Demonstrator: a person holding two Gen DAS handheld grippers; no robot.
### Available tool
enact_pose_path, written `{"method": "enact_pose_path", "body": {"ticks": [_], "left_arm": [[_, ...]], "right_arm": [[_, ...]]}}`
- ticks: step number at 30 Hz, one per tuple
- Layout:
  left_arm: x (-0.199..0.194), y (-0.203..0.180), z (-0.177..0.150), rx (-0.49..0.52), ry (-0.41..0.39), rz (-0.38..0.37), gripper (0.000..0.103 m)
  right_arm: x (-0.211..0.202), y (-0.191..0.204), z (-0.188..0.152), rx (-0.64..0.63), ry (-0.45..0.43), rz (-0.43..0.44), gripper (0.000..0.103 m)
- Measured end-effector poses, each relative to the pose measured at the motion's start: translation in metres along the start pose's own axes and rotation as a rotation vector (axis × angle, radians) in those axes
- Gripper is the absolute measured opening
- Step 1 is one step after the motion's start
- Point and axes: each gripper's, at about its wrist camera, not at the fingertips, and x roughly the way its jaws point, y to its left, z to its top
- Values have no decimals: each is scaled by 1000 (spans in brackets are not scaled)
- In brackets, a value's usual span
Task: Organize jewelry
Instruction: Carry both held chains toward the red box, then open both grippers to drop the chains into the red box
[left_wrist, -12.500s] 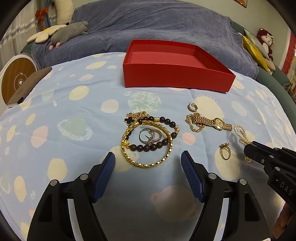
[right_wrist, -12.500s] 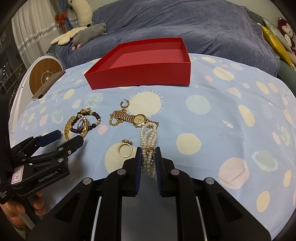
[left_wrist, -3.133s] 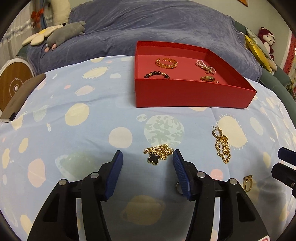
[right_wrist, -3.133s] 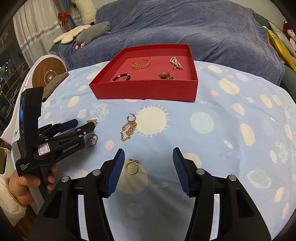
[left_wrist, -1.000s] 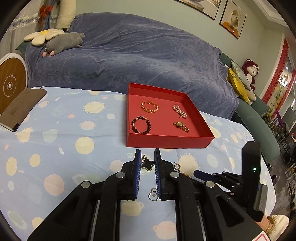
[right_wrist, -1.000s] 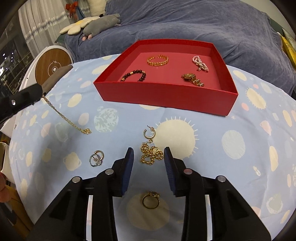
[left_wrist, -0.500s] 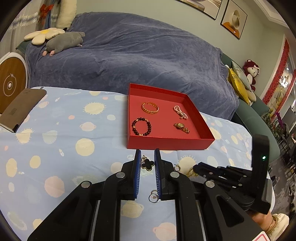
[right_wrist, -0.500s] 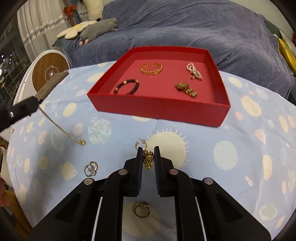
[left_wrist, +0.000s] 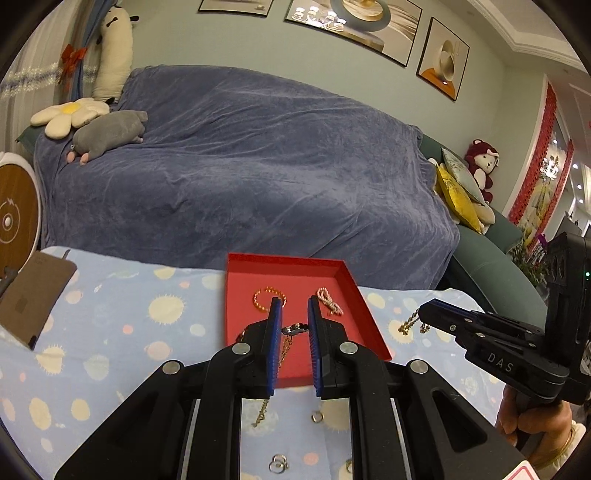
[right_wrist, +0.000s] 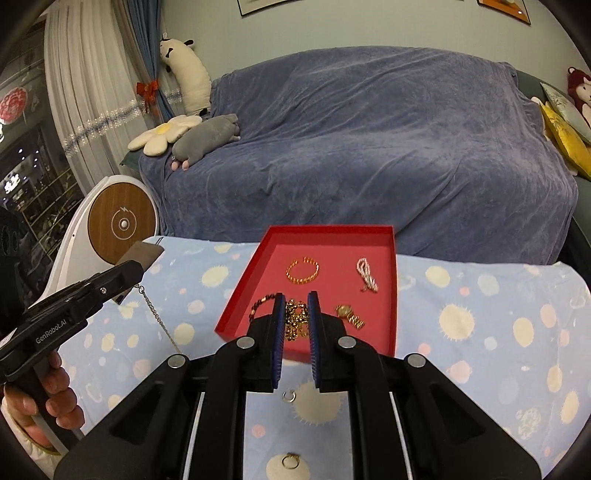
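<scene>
The red tray (left_wrist: 236, 291) (right_wrist: 242, 291) sits on the spotted blue cloth and holds a gold bangle (right_wrist: 303, 270), a pearl bracelet (right_wrist: 366, 275), a gold watch (right_wrist: 349, 315) and a dark bead bracelet (right_wrist: 258, 303). My left gripper (left_wrist: 294, 325) is shut on a thin gold necklace (left_wrist: 283, 349) that dangles in front of the tray; in the right wrist view it (right_wrist: 138, 278) trails its chain (right_wrist: 159, 319). My right gripper (right_wrist: 295, 317) is shut on a bunched gold chain (right_wrist: 295, 317), held high near the tray's front; the chain also shows in the left wrist view (left_wrist: 410, 321).
On the cloth lie a small hoop earring (right_wrist: 289, 396), a gold ring (right_wrist: 289, 460) and linked silver rings (left_wrist: 277, 463). A brown notebook (left_wrist: 33, 299) lies at the left. A blue-covered sofa (right_wrist: 351, 147) stands behind the table.
Both grippers have risen well above the table with their chains. The right gripper has lifted the gold chain off the cloth, leaving the hoop earring behind.
</scene>
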Motion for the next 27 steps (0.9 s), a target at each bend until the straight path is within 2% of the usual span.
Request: {"method": "enact_pose_path", "body": {"ticks": [7, 13, 18, 20, 22, 23, 24, 27], "left_arm": [[72, -1, 31, -2, 30, -15, 11], [136, 4, 28, -1, 98, 15, 11], [171, 13, 18, -4, 141, 35, 11], [178, 16, 16, -9, 147, 63, 17], [178, 18, 15, -17, 149, 74, 29], [175, 19, 14, -22, 142, 90, 41], [169, 20, 14, -24, 128, 100, 46], [149, 23, 15, -23, 110, 105, 49]], "right_arm": [[61, -29, 28, 75, 43, 17, 11], [127, -48, 19, 121, 124, 17, 11], [168, -58, 8, 131, 177, 17, 12], [172, -62, 6, 145, 175, -1, 16], [167, -66, 6, 163, 157, -7, 24], [161, -67, 7, 169, 143, -11, 27], [153, -68, 8, 170, 132, -15, 27], [122, -71, 10, 179, 98, -7, 30]]}}
